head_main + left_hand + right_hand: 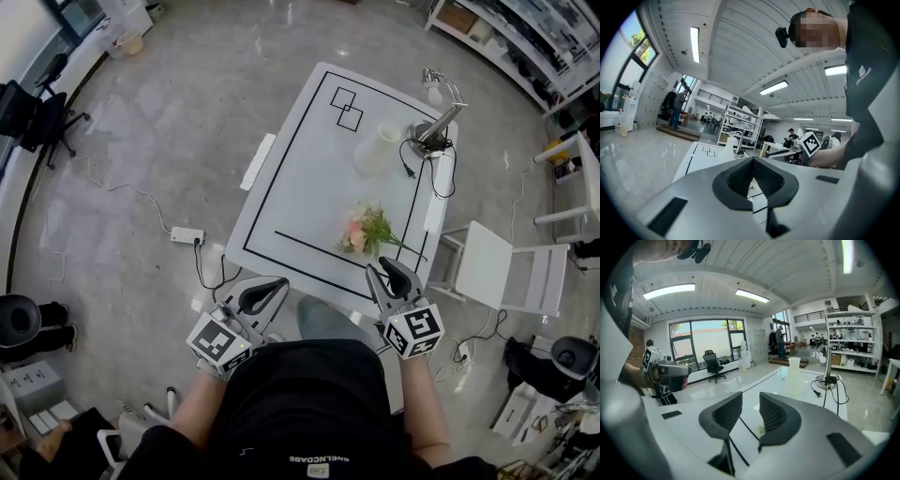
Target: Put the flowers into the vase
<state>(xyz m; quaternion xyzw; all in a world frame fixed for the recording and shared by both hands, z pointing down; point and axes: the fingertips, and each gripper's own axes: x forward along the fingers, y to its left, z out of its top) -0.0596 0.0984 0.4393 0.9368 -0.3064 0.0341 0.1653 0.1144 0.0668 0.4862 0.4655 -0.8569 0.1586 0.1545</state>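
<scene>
A bunch of pink flowers with green stems (364, 230) lies on the white table (309, 178), near its front right corner. Farther back stands the white vase (378, 148), upright and empty as far as I can see. My right gripper (380, 268) hovers at the table's front edge just short of the flowers, its jaws a little apart with nothing between them. In the right gripper view the vase (794, 376) stands ahead, and a bit of green (761, 428) shows low in the gap. My left gripper (279, 284) is shut and empty at the front edge, left of the flowers.
A desk lamp (441, 117) with a black cord sits at the table's back right corner beside the vase. A white chair (506, 267) stands right of the table. A power strip (187, 235) and cables lie on the floor at the left. Black lines mark the tabletop.
</scene>
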